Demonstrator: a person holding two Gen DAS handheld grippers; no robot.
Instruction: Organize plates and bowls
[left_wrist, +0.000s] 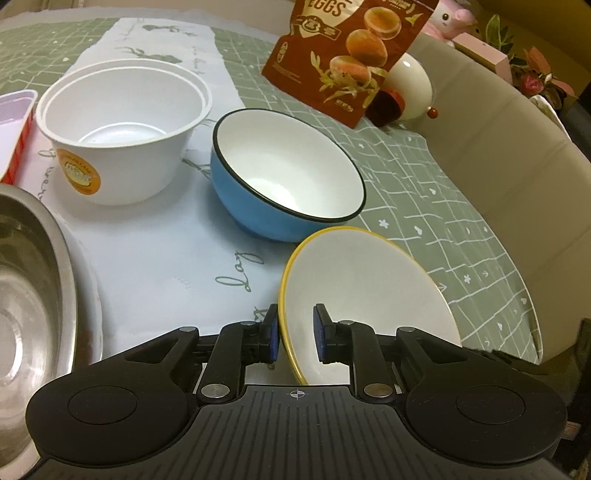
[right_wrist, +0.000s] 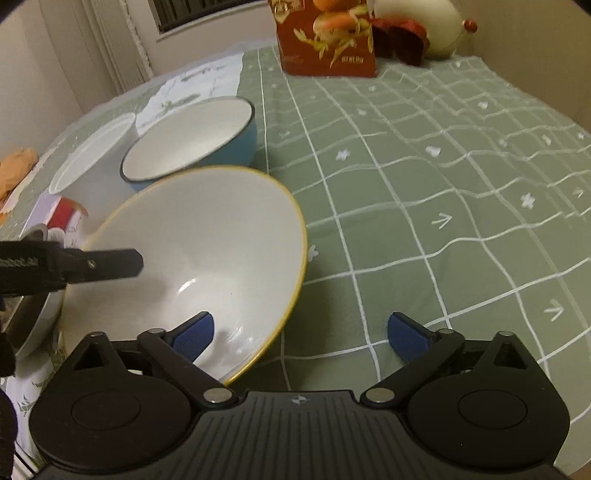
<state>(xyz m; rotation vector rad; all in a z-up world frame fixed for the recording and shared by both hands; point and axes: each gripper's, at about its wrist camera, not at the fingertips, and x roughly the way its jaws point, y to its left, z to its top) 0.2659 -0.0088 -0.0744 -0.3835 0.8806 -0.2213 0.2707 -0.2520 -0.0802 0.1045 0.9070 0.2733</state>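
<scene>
Left gripper (left_wrist: 294, 332) jaws straddle the yellow-rimmed bowl (left_wrist: 369, 288) rim, slightly apart, not pinching. Right gripper (right_wrist: 301, 332) jaws spread wide, holding nothing. Bowl tilted on table (right_wrist: 443, 184) beside blue bowl (left_wrist: 284, 177); white bowls (left_wrist: 122, 129) nested. Stacking mostly left.

Left gripper (left_wrist: 295, 334): pitched down, jaws narrowly apart, a bowl rim between the blue pads (left_wrist: 322, 332), the outer pad at the rim, the inner one clear of it. Right gripper (right_wrist: 301, 334): pitched down, jaws spread wide, nothing gripped.
</scene>
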